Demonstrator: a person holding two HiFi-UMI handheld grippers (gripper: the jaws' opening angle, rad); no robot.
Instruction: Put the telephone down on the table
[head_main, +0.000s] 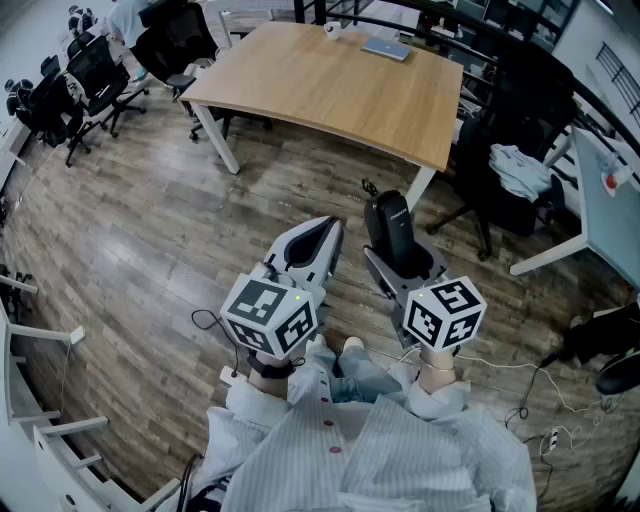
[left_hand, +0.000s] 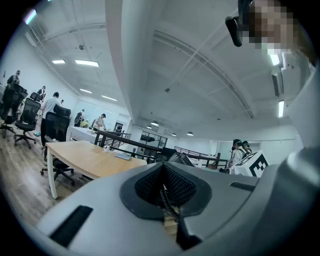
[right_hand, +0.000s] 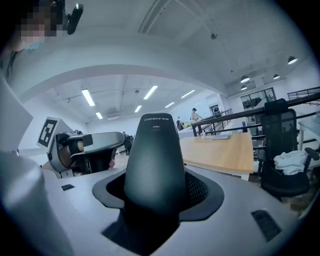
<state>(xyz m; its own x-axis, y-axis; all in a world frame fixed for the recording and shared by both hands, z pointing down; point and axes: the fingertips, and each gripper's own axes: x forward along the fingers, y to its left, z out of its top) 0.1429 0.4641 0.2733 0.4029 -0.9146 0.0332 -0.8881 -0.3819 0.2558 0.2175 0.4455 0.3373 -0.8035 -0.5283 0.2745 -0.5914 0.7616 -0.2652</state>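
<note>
Right gripper view, R gripper (right_hand: 155, 196) clamped on telephone (right_hand: 152, 155), base hidden; L gripper (left_hand: 163, 189) jaws together

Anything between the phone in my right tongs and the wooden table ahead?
Nothing visible: the black telephone handset in the right tongs faces open plank floor; the light wooden table is bare on its near side.

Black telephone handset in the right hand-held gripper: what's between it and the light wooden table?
Head view: only dark wood-plank floor and the table's white leg separate the black telephone handset from the light wooden table.
</note>
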